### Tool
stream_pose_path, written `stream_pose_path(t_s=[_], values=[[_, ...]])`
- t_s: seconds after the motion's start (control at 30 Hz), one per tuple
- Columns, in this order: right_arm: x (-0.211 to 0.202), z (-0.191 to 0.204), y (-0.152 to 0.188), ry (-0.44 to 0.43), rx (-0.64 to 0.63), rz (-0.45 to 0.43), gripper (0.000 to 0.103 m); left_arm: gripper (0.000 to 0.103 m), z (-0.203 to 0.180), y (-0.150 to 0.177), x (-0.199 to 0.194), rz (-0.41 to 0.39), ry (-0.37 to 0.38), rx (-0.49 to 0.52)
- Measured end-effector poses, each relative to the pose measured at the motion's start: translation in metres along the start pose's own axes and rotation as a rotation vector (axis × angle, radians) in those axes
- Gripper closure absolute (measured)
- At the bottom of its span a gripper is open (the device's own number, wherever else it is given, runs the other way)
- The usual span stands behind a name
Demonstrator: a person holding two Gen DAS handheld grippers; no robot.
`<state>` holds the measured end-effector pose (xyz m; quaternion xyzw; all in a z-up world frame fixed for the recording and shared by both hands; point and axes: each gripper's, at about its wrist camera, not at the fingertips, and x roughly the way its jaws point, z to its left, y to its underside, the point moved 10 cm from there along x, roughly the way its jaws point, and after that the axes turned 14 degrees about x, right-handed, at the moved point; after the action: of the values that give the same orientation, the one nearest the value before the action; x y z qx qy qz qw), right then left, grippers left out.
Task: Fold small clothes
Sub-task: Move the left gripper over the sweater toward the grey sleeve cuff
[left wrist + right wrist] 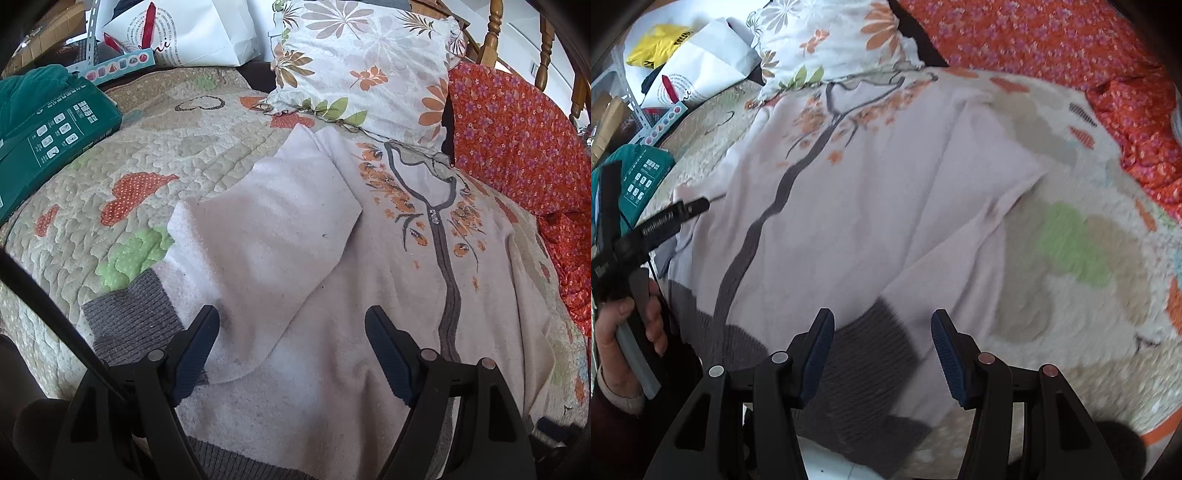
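Your left gripper [291, 350] hangs with its jaws wide apart and nothing pinched, over the pale pink cardigan [369, 295] where the folded-in sleeve [266, 236] crosses the front. Your right gripper [882, 350] stands partly open over the other sleeve's grey ribbed cuff [871, 354], and its pads press on nothing. You have the cardigan lying face up on the quilted bedspread [110, 177], its grey placket [448, 280] running up to the collar by the floral pillow [369, 66]. An orange flowered cloth [517, 140] lies beside it, a green box [48, 133] well apart.
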<state>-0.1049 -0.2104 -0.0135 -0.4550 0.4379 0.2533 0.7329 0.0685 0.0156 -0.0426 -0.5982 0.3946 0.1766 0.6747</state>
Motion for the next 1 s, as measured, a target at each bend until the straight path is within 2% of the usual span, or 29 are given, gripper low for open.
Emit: stream_pose_path(t_s=[0.07, 0.1, 0.17, 0.2, 0.23, 0.27, 0.3, 0.4, 0.5, 0.57, 0.63, 0.7, 0.77, 0.8, 0.87, 1.0], values=[[0.012, 0.005, 0.011, 0.012, -0.012, 0.052, 0.044, 0.023, 0.000, 0.000, 0.000, 0.011, 0.003, 0.001], [0.014, 0.007, 0.015, 0.038, -0.037, 0.054, 0.048, 0.023, 0.000, 0.000, 0.000, 0.013, 0.004, 0.002], [0.014, 0.008, 0.018, 0.121, -0.125, 0.038, 0.086, 0.023, 0.000, -0.001, -0.002, 0.005, 0.002, 0.010], [0.011, 0.006, 0.015, 0.131, -0.137, 0.037, 0.093, 0.023, -0.001, -0.001, -0.003, -0.001, 0.001, 0.011], [0.004, 0.002, 0.009, 0.090, -0.102, 0.048, 0.095, 0.023, 0.000, -0.002, -0.005, -0.011, 0.003, 0.009], [-0.005, -0.006, -0.001, 0.054, -0.051, 0.046, 0.096, 0.023, -0.001, -0.003, -0.007, -0.033, 0.000, 0.012], [-0.018, -0.019, -0.016, 0.057, -0.013, 0.019, 0.096, 0.023, -0.001, -0.005, -0.009, -0.047, 0.001, 0.010], [-0.054, -0.066, -0.058, 0.137, 0.069, -0.087, 0.096, 0.023, 0.000, -0.008, -0.010, -0.066, 0.002, 0.000], [-0.089, -0.137, -0.092, 0.274, 0.170, -0.152, 0.096, 0.023, 0.000, -0.005, -0.007, -0.054, 0.009, -0.010], [-0.107, -0.194, -0.108, 0.429, 0.234, -0.180, 0.096, 0.023, 0.001, -0.005, -0.006, -0.053, 0.012, -0.017], [-0.115, -0.234, -0.114, 0.550, 0.274, -0.190, 0.096, 0.023, 0.001, -0.005, -0.006, -0.059, 0.010, -0.018], [-0.123, -0.267, -0.114, 0.634, 0.343, -0.178, 0.092, 0.023, 0.001, -0.006, -0.007, -0.067, 0.005, -0.017], [-0.128, -0.279, -0.113, 0.628, 0.394, -0.179, 0.091, 0.023, 0.002, -0.006, -0.007, -0.070, 0.000, -0.019], [-0.130, -0.277, -0.112, 0.599, 0.413, -0.191, 0.089, 0.023, 0.003, -0.007, -0.006, -0.070, -0.001, -0.022], [-0.132, -0.259, -0.111, 0.536, 0.410, -0.215, 0.071, 0.023, 0.008, -0.008, -0.006, -0.067, 0.005, -0.034], [-0.113, -0.202, -0.116, 0.421, 0.314, -0.241, 0.062, 0.023, 0.036, -0.020, -0.014, -0.066, 0.019, -0.090]])
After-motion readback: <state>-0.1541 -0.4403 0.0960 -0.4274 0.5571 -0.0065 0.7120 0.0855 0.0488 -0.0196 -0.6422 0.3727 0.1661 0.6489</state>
